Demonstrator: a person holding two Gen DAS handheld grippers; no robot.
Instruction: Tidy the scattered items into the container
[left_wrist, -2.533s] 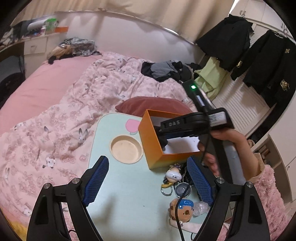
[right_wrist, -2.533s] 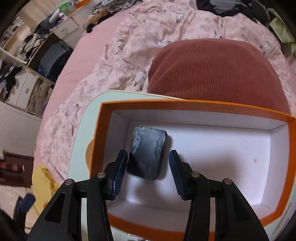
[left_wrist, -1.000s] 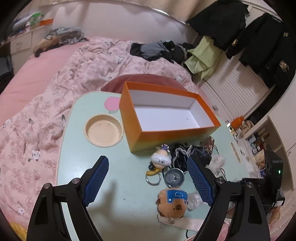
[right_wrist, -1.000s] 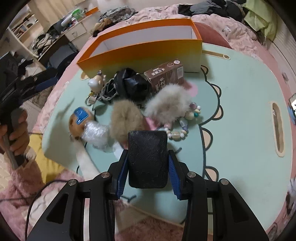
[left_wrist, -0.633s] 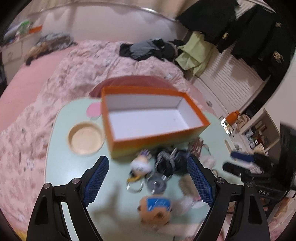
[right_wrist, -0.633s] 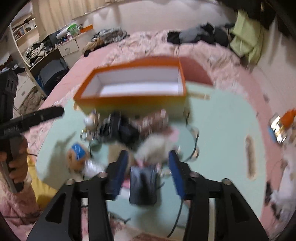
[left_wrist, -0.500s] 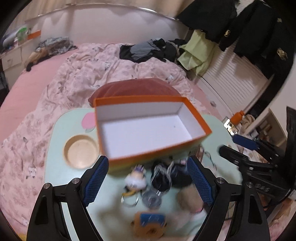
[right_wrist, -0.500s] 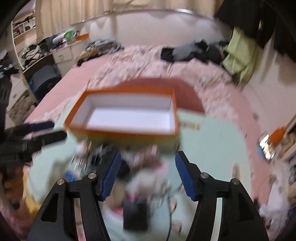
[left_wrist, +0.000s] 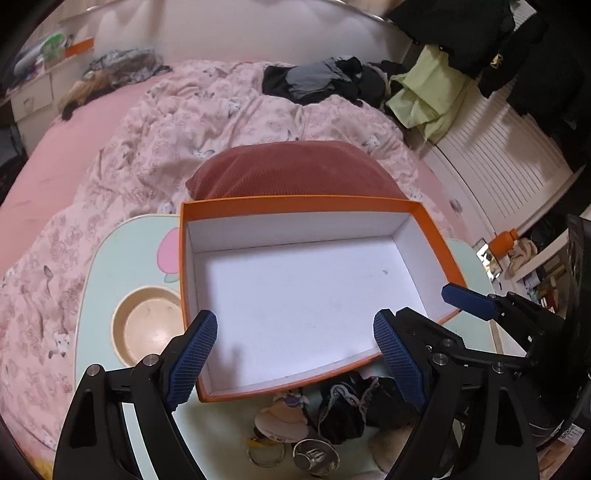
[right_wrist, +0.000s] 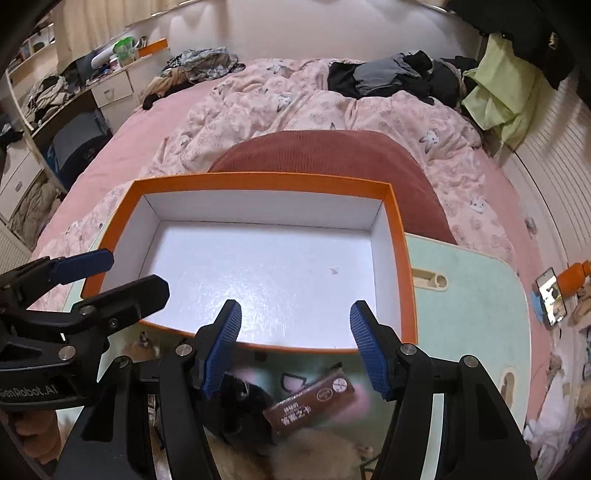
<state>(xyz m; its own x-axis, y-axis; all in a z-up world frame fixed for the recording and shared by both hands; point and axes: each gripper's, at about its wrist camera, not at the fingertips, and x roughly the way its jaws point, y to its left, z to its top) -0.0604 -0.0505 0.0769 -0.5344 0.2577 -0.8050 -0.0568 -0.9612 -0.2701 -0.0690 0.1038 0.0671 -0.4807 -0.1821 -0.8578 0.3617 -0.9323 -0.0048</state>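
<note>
A round, shallow beige cup well (left_wrist: 146, 328) is sunk into the pale green table (left_wrist: 107, 266) at the left, just beside the orange box (left_wrist: 436, 243). This box, a rectangular cardboard container with white inner walls and a smooth white floor, holds nothing but a tiny dark speck (right_wrist: 334, 271); it sits near the table's far edge, touching a rust-red corduroy cushion (right_wrist: 332, 155) on the bed behind it.

The left gripper (left_wrist: 295, 354) hangs over the near left part of the box, its jaws wide with nothing between the ribbed blue pads. Its black frame reads "GenRobot.AI" in the right wrist view. The right gripper (right_wrist: 295, 343) hangs over the near right rim; its jaws have just been opening and stand apart with nothing in them.

The scattered items lie on the table in front of the box: a small doll-like figure (left_wrist: 282, 421), a metal ring (left_wrist: 266, 452), a round metal tin (left_wrist: 316, 458), a crumpled black lace-edged pouch (left_wrist: 351, 406), a tan fur pompom (right_wrist: 310, 454), and a brown carton (right_wrist: 310, 402) whose white print is probably Chinese characters, too blurred to read.
</note>
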